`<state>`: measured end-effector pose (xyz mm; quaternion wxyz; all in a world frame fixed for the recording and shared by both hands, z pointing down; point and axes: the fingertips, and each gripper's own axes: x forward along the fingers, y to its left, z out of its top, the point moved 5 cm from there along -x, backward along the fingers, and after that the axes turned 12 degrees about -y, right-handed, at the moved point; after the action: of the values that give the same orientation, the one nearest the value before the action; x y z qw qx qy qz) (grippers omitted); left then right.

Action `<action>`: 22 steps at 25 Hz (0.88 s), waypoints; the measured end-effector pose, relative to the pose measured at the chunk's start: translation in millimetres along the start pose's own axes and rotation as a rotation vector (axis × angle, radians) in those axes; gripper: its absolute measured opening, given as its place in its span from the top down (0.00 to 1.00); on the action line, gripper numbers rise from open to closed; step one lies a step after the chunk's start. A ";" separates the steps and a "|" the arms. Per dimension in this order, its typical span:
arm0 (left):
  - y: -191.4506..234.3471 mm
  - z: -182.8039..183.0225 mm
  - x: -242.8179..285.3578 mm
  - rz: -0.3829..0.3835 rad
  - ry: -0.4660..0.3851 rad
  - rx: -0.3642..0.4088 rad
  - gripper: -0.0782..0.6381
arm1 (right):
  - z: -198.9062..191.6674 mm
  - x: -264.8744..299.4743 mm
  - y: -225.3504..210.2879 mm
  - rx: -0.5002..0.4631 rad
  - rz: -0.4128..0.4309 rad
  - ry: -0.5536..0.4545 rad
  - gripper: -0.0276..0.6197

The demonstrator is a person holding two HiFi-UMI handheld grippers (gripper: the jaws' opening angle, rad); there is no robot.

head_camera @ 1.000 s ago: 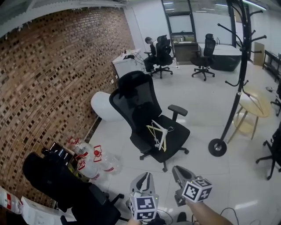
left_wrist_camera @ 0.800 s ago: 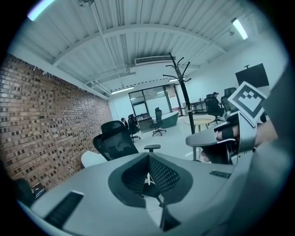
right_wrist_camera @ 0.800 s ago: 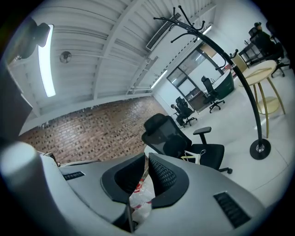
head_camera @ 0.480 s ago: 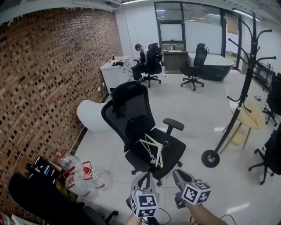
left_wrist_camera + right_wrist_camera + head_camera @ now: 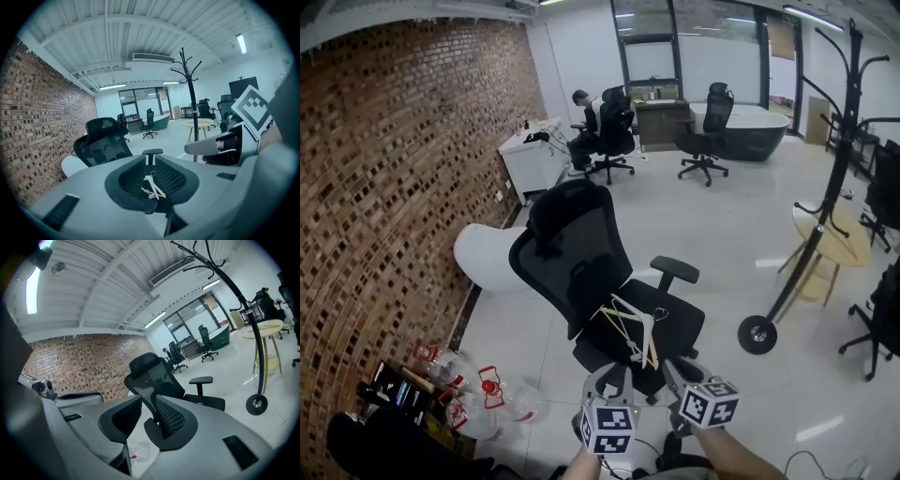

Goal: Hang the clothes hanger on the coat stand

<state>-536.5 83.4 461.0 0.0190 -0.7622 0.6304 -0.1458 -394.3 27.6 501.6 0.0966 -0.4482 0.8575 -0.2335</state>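
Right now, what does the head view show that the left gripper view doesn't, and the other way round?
Only the head view: the plastic bottles on the floor by the brick wall, and the round base of the coat stand. Only the left gripper view: the air unit up on the ceiling. Both: the clothes hanger lying on the seat of the black office chair, with the coat stand's pole and hooks beyond.
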 end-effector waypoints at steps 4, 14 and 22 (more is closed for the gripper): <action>4.8 7.3 76.1 -0.027 0.063 0.025 0.76 | 4.8 63.0 -50.3 -0.007 -0.027 0.046 0.81; 47.4 -25.0 241.4 -0.099 0.130 0.055 0.73 | -15.3 209.3 -140.5 -0.072 -0.116 0.146 0.78; 163.6 -68.4 356.3 -0.246 0.136 -0.001 0.73 | -50.6 350.7 -133.1 -0.131 -0.268 0.225 0.78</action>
<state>-651.7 -283.9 562.3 -0.0422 -0.8222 0.5319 -0.1983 -520.2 -307.0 625.9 -0.0614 -0.5349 0.8088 -0.2365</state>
